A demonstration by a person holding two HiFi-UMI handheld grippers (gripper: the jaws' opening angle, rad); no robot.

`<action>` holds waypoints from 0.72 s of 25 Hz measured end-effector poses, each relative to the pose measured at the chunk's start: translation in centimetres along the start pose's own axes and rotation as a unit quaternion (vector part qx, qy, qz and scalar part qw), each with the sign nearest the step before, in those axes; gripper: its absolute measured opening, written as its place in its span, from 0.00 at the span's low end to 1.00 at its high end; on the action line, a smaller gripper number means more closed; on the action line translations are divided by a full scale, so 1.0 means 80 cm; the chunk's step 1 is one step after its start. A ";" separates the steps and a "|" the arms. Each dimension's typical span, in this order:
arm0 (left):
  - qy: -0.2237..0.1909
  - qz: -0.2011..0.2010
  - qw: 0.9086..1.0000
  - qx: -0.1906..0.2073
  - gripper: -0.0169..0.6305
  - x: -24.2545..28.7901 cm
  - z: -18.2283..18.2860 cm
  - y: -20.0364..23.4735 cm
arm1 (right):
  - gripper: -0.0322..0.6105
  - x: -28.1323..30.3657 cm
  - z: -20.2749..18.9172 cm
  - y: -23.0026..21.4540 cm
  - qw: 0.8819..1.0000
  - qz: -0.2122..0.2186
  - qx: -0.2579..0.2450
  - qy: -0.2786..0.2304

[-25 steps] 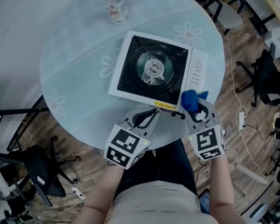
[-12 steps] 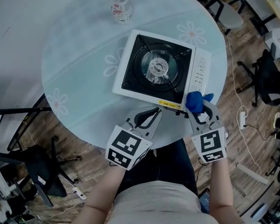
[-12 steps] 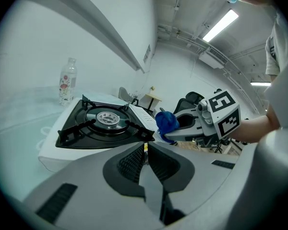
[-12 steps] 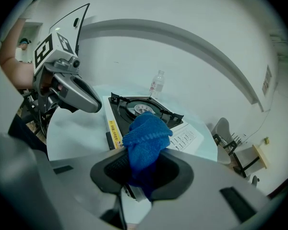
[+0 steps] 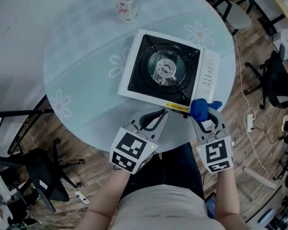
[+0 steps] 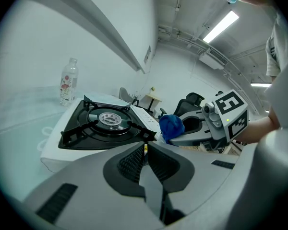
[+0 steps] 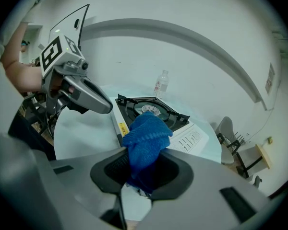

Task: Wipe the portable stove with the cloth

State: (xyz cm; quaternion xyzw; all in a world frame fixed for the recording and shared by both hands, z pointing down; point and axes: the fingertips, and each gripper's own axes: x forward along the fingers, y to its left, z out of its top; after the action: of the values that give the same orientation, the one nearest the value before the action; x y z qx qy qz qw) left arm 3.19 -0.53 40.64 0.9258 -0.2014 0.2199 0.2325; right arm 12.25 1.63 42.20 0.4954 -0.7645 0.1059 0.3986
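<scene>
right gripper (image 5: 205, 115) clamped on the blue cloth (image 5: 199, 109), wad sticking out past its tips. cloth is at the near right corner of the stove (image 5: 165, 71), at the front edge; can't tell if it touches. left gripper (image 5: 159, 115) clenched, jaws together, nothing between them, tips just beside the stove's front edge. stove sits on the round table (image 5: 81, 75). bottle (image 5: 126, 7) at the far side, well apart.

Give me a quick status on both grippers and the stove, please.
Left gripper shut, empty, at near edge of stove. Right gripper shut on blue cloth at stove's near right corner. Bottle far off, nothing blocking.
</scene>
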 end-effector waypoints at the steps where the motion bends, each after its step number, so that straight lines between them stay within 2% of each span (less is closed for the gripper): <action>1: 0.000 0.001 1.000 -0.001 0.08 -0.001 0.000 0.001 | 0.23 0.002 0.001 0.004 1.000 0.000 -0.010 0.000; 4: 0.002 0.004 1.000 -0.003 0.08 -0.003 -0.002 0.006 | 0.23 0.006 0.005 0.015 1.000 -0.001 -0.027 0.004; 12: 0.005 0.012 1.000 -0.010 0.08 -0.010 -0.002 0.021 | 0.23 0.010 0.014 0.026 1.000 -0.006 -0.026 0.003; 18: 0.011 0.009 1.000 -0.010 0.08 -0.010 -0.004 0.027 | 0.23 0.022 0.025 0.040 0.998 -0.020 -0.054 0.018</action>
State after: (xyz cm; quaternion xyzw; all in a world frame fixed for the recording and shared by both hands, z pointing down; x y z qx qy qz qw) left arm 1.41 -1.85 41.25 0.9192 -0.2091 0.2298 0.2419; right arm 8.22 0.90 42.86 0.4867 -0.7518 0.0654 0.4400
